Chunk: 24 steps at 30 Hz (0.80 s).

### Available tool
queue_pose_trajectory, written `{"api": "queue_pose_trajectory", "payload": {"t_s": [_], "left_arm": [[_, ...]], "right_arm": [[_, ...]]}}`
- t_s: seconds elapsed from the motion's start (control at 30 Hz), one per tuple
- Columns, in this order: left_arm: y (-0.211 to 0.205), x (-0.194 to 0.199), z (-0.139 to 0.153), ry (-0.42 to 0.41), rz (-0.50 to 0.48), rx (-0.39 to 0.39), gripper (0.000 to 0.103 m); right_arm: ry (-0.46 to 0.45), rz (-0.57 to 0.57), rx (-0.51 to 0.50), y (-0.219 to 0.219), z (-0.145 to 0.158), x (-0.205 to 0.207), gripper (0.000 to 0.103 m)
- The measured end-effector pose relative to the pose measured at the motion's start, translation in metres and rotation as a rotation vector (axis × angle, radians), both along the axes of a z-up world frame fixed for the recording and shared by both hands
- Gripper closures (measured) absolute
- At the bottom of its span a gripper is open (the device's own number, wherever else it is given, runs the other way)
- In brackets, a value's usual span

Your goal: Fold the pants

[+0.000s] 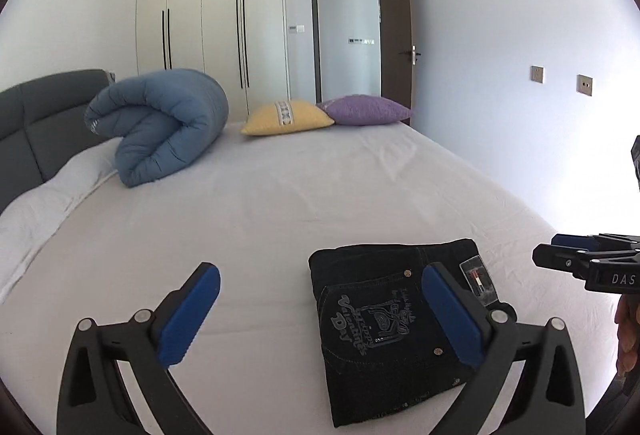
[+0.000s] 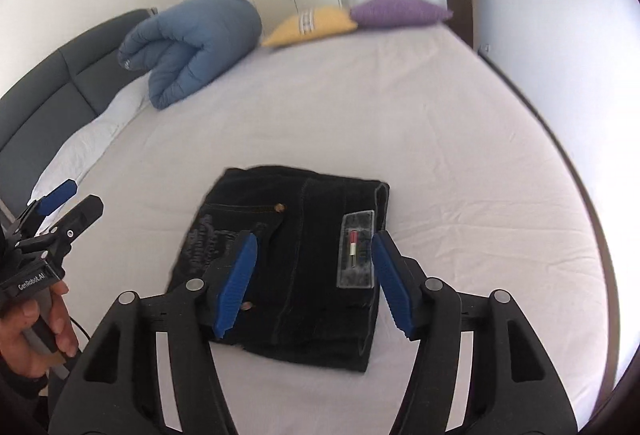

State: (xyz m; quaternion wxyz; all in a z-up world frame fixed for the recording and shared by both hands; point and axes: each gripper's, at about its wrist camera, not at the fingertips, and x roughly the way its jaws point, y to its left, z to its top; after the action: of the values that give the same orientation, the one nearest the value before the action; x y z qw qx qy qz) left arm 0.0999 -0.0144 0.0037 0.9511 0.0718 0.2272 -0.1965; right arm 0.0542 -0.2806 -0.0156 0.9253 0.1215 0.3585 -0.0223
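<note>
A: Where do your grippers stand?

B: Your left gripper [image 1: 320, 315] fills the bottom of its view, jaws spread wide with nothing between the pads. Your right gripper [image 2: 314, 283] sits low centre in its own view, jaws apart, pads clear of the cloth.

A: And the pants?

B: The pants [image 2: 296, 259] lie folded into a dark block on the bed sheet [image 2: 440, 155], centre of the right view, a clear tag [image 2: 356, 251] on top.

A: Further back?

B: You'll see a rolled blue duvet [image 1: 160, 127] at upper left, then a yellow pillow [image 1: 286, 117] touching a purple pillow [image 1: 366, 109], and the wardrobe [image 1: 212, 19] behind
</note>
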Motion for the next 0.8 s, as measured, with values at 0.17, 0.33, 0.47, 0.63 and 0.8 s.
{"api": "queue_pose_trajectory", "payload": {"t_s": [0.17, 0.33, 0.47, 0.63, 0.8], "left_arm": [[0.026, -0.05, 0.013, 0.045, 0.067, -0.006, 0.0], [0.054, -0.079, 0.021, 0.122, 0.068, -0.105, 0.0], [0.052, -0.083, 0.016, 0.205, 0.031, -0.11, 0.0], [0.05, -0.086, 0.02, 0.23, 0.032, -0.092, 0.0], [0.042, -0.091, 0.021, 0.236, 0.015, -0.084, 0.0]], "right_arm": [[0.007, -0.087, -0.076, 0.037, 0.029, -0.059, 0.042], [0.035, -0.138, -0.14, 0.064, 0.045, -0.111, 0.042], [0.028, -0.144, -0.123, 0.079, 0.054, -0.147, 0.042], [0.007, -0.161, -0.162, 0.092, 0.065, -0.175, 0.042], [-0.017, -0.177, -0.163, 0.092, 0.079, -0.183, 0.042]]}}
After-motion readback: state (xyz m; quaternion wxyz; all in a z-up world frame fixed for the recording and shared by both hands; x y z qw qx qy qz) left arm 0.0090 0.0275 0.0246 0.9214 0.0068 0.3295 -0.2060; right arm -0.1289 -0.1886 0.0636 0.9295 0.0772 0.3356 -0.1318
